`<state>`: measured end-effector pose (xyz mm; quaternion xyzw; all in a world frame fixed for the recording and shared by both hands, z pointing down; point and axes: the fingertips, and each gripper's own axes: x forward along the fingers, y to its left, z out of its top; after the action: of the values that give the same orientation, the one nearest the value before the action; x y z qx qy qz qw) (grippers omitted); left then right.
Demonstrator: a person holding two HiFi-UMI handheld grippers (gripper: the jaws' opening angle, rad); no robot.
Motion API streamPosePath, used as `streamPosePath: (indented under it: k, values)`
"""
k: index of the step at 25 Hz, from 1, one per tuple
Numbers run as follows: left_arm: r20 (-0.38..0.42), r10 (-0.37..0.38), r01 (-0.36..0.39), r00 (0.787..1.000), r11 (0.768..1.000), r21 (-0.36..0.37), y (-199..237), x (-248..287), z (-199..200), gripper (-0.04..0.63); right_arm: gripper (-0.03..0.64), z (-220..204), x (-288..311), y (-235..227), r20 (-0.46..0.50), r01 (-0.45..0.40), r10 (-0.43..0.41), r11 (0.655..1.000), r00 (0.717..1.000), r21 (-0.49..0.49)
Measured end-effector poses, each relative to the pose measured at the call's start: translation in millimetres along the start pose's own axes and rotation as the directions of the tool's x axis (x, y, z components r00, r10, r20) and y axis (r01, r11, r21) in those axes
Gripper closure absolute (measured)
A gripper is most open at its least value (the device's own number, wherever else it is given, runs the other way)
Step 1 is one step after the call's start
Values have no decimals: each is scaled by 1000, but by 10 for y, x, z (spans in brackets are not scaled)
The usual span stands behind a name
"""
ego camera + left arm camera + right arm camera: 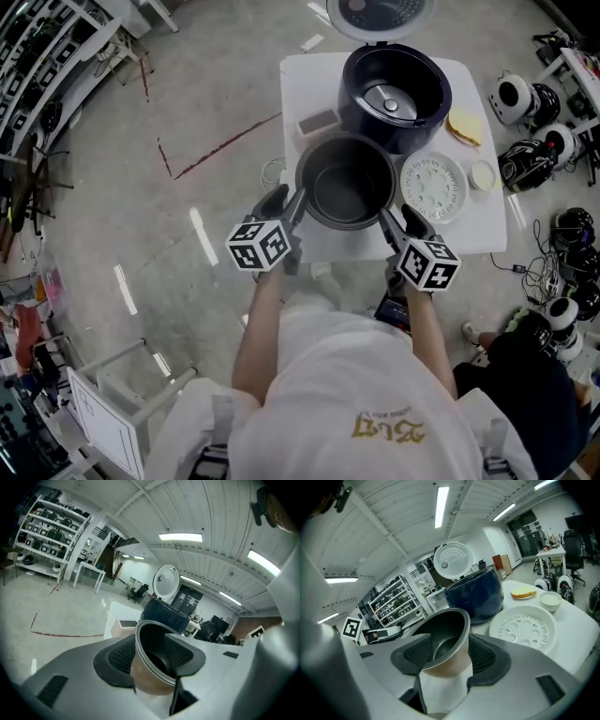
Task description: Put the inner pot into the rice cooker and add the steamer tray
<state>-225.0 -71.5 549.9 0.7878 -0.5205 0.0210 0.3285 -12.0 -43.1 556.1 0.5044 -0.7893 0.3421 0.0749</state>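
The dark inner pot (347, 183) stands on the white table (305, 80) near its front edge, in front of the open navy rice cooker (394, 94). My left gripper (289, 202) straddles the pot's left rim, one pad outside the wall and one inside, without visibly pressing. My right gripper (401, 217) straddles the right rim the same way. The left gripper view shows the pot (152, 672) between the pads (119, 656). In the right gripper view the pot (445, 634) sits likewise, with the cooker (476, 595) behind. The white perforated steamer tray (433, 186) lies to the pot's right, its face (524, 629) up.
The cooker's lid (375, 14) stands up at the back. A small box (317, 122) lies left of the cooker, a yellow sponge (464, 127) and a small white bowl (483, 175) to its right. Helmet-like gear and cables (525, 159) litter the floor at right.
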Motion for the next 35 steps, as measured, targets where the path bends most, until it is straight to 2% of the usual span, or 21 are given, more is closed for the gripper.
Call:
streamPosePath:
  k: [5,8,11,15,16,18,20,27,30,35]
  values:
    - [-84,-21,23,996,1000,22,115,272,-31,400,371,-11,252,-159,8,70,-70,997,998,40]
    - [-131,-8,16,991,998,60,184,374,-99,389,370,-48,395,-162,-12,69,-68,996,998,51]
    - [-169,-9,20,986,998,59,215,496,-189,374,396,-80,485,-205,-22,87,-86,995,996,49]
    - [-231,-21,38,973,997,67,217,579,-289,389,400,-138,542,-255,-38,110,-108,993,993,52]
    - [-237,-28,45,971,997,67,204,589,-291,404,397,-131,545,-263,-31,112,-111,993,993,49]
    - [-240,-31,49,970,996,69,189,608,-292,410,443,-110,552,-265,-9,110,-110,993,994,41]
    - [-242,-29,48,970,996,75,182,616,-302,415,455,-110,549,-276,4,115,-116,992,993,46]
    - [-233,-18,36,972,996,75,208,515,-287,452,472,-137,510,-225,11,112,-113,991,994,68]
    - [-233,-16,31,972,998,60,197,419,-314,451,474,-153,459,-174,8,99,-100,993,995,68]
    - [-205,-7,23,979,997,76,131,314,-263,451,476,-91,375,-101,27,71,-73,996,997,50]
